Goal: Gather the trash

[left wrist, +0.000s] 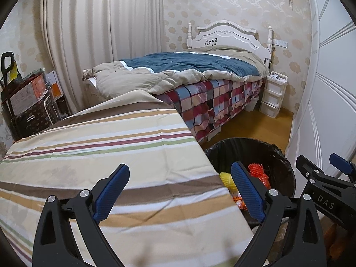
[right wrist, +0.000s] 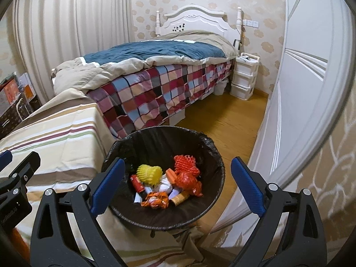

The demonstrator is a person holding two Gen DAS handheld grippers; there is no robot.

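Note:
A black-lined trash bin (right wrist: 200,142) stands on the floor beside a striped cloth surface (left wrist: 111,146). It holds several pieces of trash: a yellow foam net (right wrist: 149,173), orange foam net (right wrist: 184,162), crumpled red and orange wrappers (right wrist: 155,200) and white paper. My right gripper (right wrist: 176,187) is open and empty, just above the bin. My left gripper (left wrist: 180,191) is open and empty over the striped cloth's right edge; the bin (left wrist: 278,155) lies to its right. The right gripper's body also shows in the left wrist view (left wrist: 324,178).
A bed (left wrist: 211,93) with a checked cover and blue-tan quilt stands behind. A white drawer unit (left wrist: 272,93) sits by the headboard. A white wardrobe (right wrist: 300,89) runs along the right. Boxes and a suitcase (left wrist: 29,102) stand at the left by the curtain.

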